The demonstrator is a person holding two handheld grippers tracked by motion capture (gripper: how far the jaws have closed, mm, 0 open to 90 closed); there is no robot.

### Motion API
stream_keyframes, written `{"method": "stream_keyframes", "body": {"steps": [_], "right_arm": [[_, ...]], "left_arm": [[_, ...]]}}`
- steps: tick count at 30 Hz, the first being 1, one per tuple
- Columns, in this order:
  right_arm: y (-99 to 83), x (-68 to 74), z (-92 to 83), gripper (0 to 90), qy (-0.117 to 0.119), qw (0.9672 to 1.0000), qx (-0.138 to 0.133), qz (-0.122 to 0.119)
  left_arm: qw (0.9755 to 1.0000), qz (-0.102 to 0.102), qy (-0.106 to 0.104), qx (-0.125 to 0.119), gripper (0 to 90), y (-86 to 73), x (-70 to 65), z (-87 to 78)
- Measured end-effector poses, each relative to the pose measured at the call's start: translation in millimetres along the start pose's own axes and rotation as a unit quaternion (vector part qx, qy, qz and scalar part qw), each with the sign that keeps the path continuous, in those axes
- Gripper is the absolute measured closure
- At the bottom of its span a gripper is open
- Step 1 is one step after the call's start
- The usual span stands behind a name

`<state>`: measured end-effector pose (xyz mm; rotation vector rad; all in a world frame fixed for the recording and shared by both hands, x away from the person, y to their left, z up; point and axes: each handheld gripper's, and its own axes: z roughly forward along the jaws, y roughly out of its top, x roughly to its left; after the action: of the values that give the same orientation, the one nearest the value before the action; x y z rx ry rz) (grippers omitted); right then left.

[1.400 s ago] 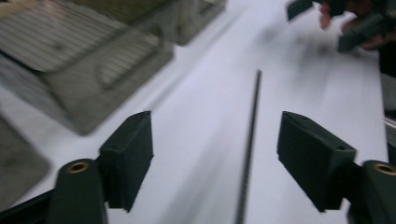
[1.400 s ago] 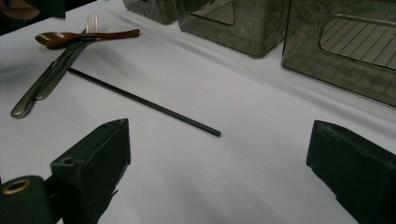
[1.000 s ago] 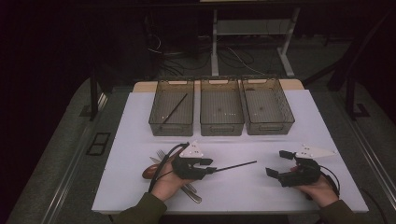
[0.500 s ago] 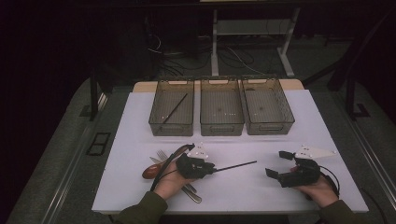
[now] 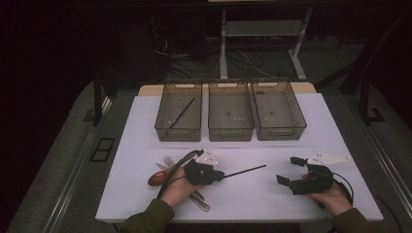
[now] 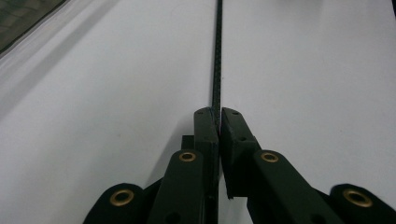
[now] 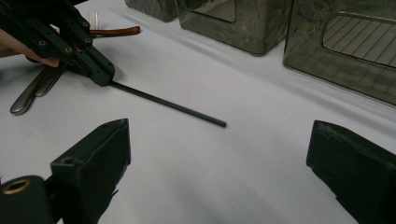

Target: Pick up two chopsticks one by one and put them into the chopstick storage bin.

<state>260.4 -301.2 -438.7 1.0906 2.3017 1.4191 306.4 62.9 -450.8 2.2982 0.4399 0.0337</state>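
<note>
**Inspector:** State of the left gripper [image 5: 221, 175]?

**Assistant:** Its jaws have just been closing and now pinch one end of a thin black stick [image 5: 245, 171]. In the left gripper view the stick [image 6: 216, 56] runs straight out from between the pads, low over the white table [image 5: 145, 126]. The rest of its length lies in the open middle of the table, its free end toward the right gripper [image 5: 290, 171].

**Inspector:** And the right gripper?

**Assistant:** Its jaws stand wide apart with nothing between them, resting near the table's front edge, well apart from the stick's tip [image 7: 223, 123].

**Inspector:** What is nearby?

**Assistant:** A wooden spoon [image 5: 159, 177] and a fork [image 5: 168, 159] lie just beside the left hand [image 5: 176, 190]. Three clear bins stand behind; the left bin [image 5: 179, 112] already holds a similar stick.

**Inspector:** Recommendation for the step in hand?

**Assistant:** The grip sits at the very end, so I judge the stick will droop or swing when raised. Keep firm pressure, lift straight up, clear the rim, then lower the far tip first alongside the one already in the left bin.
</note>
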Motion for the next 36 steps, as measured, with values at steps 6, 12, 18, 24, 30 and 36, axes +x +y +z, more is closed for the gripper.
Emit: {"method": "stream_keyframes", "body": {"steps": [6,12,18,24,30,36], "right_arm": [[0.0,-0.1,-0.2,5.7,0.001,1.0000,-0.001,0.001],[0.1,-0.5,-0.8,5.7,0.000,1.0000,-0.001,0.002],[0.1,-0.3,-0.8,5.7,0.000,1.0000,-0.001,0.001],[0.0,-0.5,-0.6,5.7,-0.001,1.0000,-0.001,0.001],[-0.9,0.7,2.1,5.6,-0.004,1.0000,0.001,-0.001],[-2.0,4.3,7.3,5.6,-0.004,0.9999,0.012,-0.010]], "left_arm": [[1.0000,0.003,0.004,0.002,85.0,1.1,-1.5,0.1],[1.0000,0.003,0.000,-0.008,85.0,3.7,-3.0,-3.1],[0.9998,-0.001,0.002,-0.019,84.9,6.3,-4.4,-9.9],[0.9996,-0.005,0.001,-0.027,84.9,9.5,-4.7,-18.9],[0.9993,-0.001,0.000,-0.038,84.9,12.0,-5.4,-30.2],[0.9988,0.000,0.003,-0.050,84.9,13.5,-3.7,-41.8]]}}
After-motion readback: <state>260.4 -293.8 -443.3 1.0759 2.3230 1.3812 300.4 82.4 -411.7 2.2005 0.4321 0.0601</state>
